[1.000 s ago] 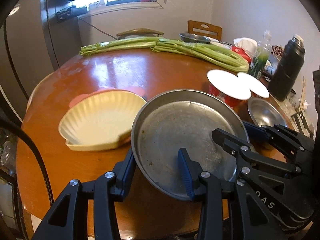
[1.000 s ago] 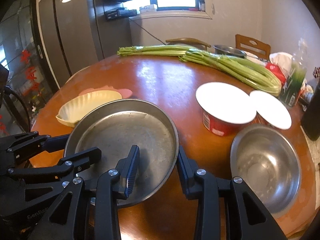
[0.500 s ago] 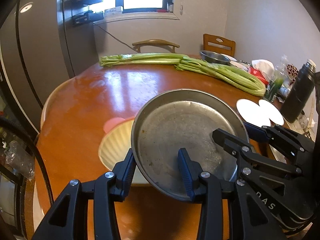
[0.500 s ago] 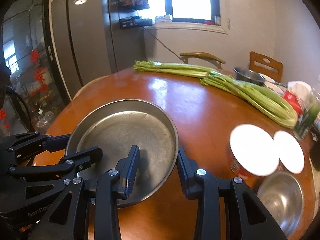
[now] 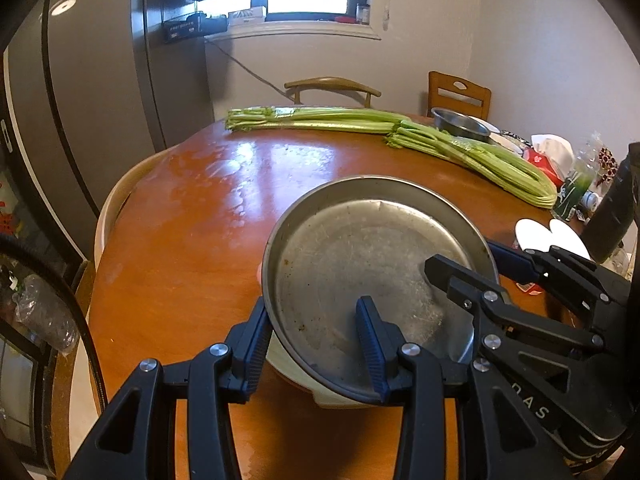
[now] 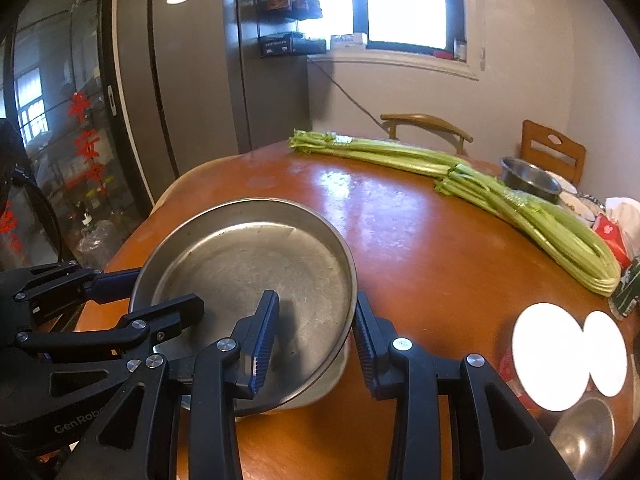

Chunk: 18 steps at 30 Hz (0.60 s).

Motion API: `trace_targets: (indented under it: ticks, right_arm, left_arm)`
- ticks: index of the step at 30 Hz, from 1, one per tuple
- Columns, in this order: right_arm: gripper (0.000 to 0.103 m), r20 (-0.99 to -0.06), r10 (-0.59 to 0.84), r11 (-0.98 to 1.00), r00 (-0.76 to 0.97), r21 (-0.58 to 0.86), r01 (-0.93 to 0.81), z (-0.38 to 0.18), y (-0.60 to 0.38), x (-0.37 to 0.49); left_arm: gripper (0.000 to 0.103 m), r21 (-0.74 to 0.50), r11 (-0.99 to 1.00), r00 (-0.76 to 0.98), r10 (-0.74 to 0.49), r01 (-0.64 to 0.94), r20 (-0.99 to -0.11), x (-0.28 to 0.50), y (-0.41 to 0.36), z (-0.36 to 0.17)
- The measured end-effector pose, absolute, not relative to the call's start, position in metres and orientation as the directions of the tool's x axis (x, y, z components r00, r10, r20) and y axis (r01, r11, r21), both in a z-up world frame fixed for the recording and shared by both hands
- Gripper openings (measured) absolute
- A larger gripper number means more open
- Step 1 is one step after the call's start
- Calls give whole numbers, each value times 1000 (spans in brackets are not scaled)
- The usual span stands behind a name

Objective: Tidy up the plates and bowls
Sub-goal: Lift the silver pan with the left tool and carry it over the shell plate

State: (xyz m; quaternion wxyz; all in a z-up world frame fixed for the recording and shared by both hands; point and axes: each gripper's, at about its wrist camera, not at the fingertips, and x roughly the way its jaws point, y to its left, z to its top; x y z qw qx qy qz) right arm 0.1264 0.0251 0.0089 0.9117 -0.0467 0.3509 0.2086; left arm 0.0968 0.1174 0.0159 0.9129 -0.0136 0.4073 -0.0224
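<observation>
Since the earlier frame, both my grippers have carried the steel plate point(image 5: 372, 276) left, so it now hangs over the cream shell dish point(image 5: 296, 376), whose rim peeks out at the plate's 7 o'clock. Left gripper point(image 5: 316, 344): clenched on the plate's near rim. Right gripper point(image 6: 316, 332): clenched on its right rim. Celery point(image 5: 384, 136) at 12 o'clock on the table point(image 5: 180, 248). White-lidded cups point(image 6: 548, 352) at 3 o'clock.

Right gripper point(image 5: 496, 264) body: letters "DAS", partly cut off.
Left gripper point(image 6: 116, 300) body: "GenRobo", cut off.
</observation>
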Motion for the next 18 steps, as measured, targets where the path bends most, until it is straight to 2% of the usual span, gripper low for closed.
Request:
trace_targets:
  ticks: [18]
  right_arm:
    - [39, -711, 321, 916, 626, 67, -395, -28, 36, 148]
  left_arm:
    - [42, -62, 998, 616, -65, 26, -785, 114, 124, -21]
